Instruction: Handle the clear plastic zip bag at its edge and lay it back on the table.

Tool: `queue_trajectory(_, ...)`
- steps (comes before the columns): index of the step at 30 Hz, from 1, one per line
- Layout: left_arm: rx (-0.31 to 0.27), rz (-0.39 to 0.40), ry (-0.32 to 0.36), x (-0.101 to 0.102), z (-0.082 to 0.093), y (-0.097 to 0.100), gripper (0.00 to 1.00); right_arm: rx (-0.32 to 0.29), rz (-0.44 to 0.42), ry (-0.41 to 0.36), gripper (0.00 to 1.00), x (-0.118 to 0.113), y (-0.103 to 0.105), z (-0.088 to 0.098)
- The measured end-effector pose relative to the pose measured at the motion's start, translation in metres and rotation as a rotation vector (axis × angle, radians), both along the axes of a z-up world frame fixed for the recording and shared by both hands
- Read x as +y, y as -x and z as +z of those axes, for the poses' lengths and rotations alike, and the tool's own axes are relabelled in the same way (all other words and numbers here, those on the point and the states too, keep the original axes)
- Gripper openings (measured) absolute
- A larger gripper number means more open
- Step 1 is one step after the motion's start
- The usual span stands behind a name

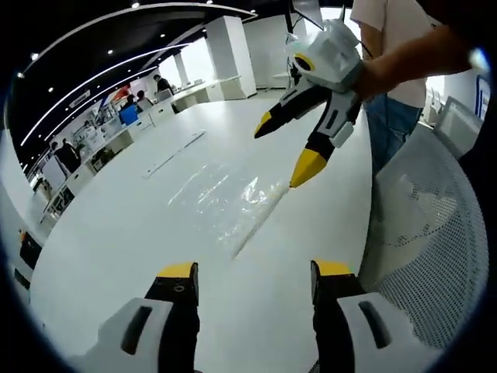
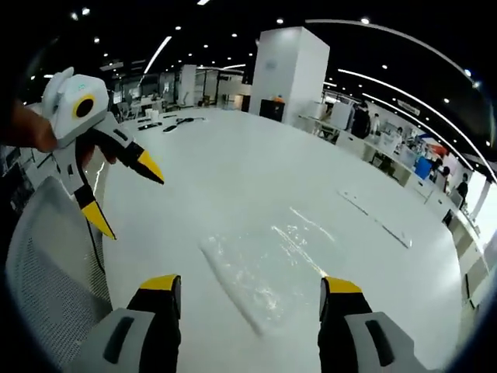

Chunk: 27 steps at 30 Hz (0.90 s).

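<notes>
While both claws gape, zip bag (image 1: 225, 203) lies flat

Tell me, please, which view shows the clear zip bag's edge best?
The right gripper view: the zip bag lies flat between its open jaws, near edge sharp. In the left gripper view the bag lies farther off, under the right gripper.

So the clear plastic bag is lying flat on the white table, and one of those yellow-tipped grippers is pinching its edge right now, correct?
Not quite. The clear plastic bag does lie flat on the white table, but neither gripper is pinching it. In the left gripper view the right gripper hangs open above the bag's edge, and the left gripper is open too, short of it.
</notes>
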<state>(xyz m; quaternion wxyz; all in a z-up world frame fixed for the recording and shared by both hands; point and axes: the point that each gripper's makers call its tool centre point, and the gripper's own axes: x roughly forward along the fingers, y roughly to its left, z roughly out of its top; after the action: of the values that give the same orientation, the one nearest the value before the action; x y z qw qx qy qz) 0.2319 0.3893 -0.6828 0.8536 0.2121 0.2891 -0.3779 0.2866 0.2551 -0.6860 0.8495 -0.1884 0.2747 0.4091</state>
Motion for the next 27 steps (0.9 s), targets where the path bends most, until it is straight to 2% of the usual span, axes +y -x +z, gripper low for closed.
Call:
queue_trajectory(2, 0.003, 0.014, 0.013, -0.001, 0.002, 0.0, 0.64, 0.003, -0.02, -0.01, 0.78, -0.004, 0.002, -0.001)
queue_trajectory(5, 0.008, 0.03, 0.022, 0.0, 0.002, 0.001, 0.67, -0.025, -0.067, -0.041, 0.85, -0.01, 0.003, 0.004)
queue_trajectory(8, 0.008, 0.073, 0.049, 0.0, 0.004, 0.001, 0.75, -0.023, -0.115, -0.087, 0.92, -0.016, 0.006, 0.008)
queue_trajectory(11, 0.032, 0.079, 0.063, 0.004, -0.002, 0.003, 0.74, -0.02, -0.133, -0.103, 0.96, -0.019, 0.009, 0.009)
queue_trajectory(14, 0.044, 0.112, 0.112, 0.004, 0.0, 0.006, 0.78, -0.03, -0.166, -0.127, 0.98, -0.024, 0.016, 0.012)
queue_trajectory(19, 0.063, 0.17, 0.203, 0.004, 0.005, 0.006, 0.91, -0.043, -0.233, -0.206, 1.0, -0.031, 0.022, 0.018)
queue_trajectory(21, 0.056, 0.176, 0.215, 0.005, 0.006, 0.007, 0.93, -0.047, -0.249, -0.231, 1.0, -0.033, 0.029, 0.02)
queue_trajectory(24, 0.02, 0.193, 0.268, 0.004, 0.01, 0.006, 0.98, -0.067, -0.266, -0.254, 1.0, -0.037, 0.034, 0.023)
queue_trajectory(27, 0.012, 0.2, 0.303, 0.002, 0.014, 0.01, 0.99, -0.108, -0.266, -0.257, 1.0, -0.039, 0.042, 0.029)
